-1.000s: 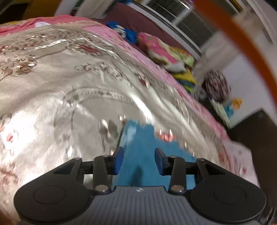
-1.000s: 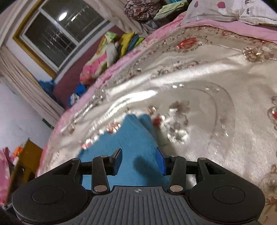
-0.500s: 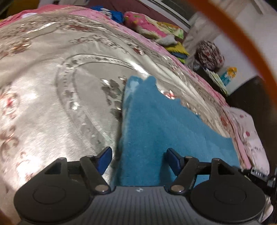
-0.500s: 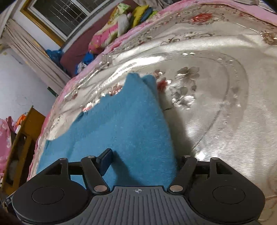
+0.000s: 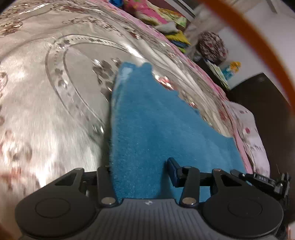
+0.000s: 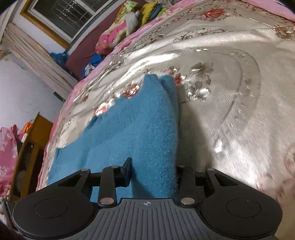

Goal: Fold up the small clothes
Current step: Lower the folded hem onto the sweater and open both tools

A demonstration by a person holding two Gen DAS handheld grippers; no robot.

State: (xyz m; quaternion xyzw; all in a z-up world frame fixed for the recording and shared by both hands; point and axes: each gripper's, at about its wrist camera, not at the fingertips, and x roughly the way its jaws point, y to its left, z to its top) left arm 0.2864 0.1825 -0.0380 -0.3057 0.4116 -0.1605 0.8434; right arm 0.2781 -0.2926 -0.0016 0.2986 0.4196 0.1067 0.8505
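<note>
I have both tools low over the bed, each straddling one side edge of the fuzzy blue fleece garment [image 5: 156,129], which lies flat on the shiny silver satin bedspread with floral embroidery [image 5: 46,101]. In the left wrist view, the left gripper [image 5: 140,171] stands with its jaws spread wide: the blue-padded inner finger rests over the fleece, while the outer finger sits at the garment's left border, its tip hidden behind the fabric edge. The cloth between the jaws is not clamped. In the right wrist view, the right gripper [image 6: 153,171] is likewise wide: its inner finger lies on top of the blue fleece, and the outer finger is beside the garment's right border, mostly covered by the fuzzy edge. The garment [image 6: 132,129] narrows toward its far end, where two rounded lobes point away from me, near the embroidered flowers at the bedspread's oval centre. I can see the black body of the other tool at the lower right margin of the left wrist view. Beyond the bedspread, a pile of bright pink and yellow folded cloths [image 6: 118,33] lies along the far side of the bed, beneath a barred window [image 6: 62,13].
</note>
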